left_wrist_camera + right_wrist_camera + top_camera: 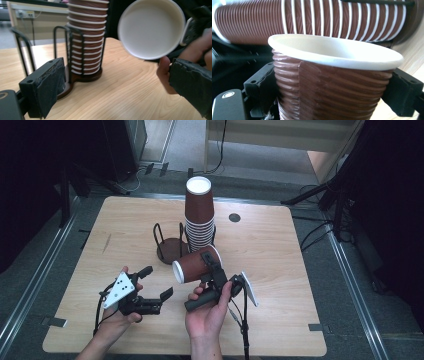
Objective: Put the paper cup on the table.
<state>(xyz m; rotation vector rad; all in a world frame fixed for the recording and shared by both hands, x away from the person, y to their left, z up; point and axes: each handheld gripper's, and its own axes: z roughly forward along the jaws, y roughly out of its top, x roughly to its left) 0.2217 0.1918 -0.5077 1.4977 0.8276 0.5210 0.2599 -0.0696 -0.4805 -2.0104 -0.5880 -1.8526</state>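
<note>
Pale wood-grain laminate covers the table (270, 250), which has rounded corners and stands on a grey floor with dark gear around it. Taking the cup stack (200, 215) as landmark: well to its near left, the left gripper (156, 287) hovers low over the table, its foam-padded jaws spread wide and holding nothing. Just left of the stack stands the empty half of a dark wire holder (167, 245), thin upright loops on a round base; the stack itself sits in the other half, a tall column of ribbed brown paper cups with white rolled rims. Just in front of the stack, the right gripper (212, 265) clamps a single cup (192, 267) across its ribbed wall, tipped on its side, white mouth facing left.

I judge that cup very light and easily crushed: thin paper, stiff only at the rim and base. The corrugated sleeve should give good friction, so a gentle squeeze on the wall below the rim seems safest.
</note>
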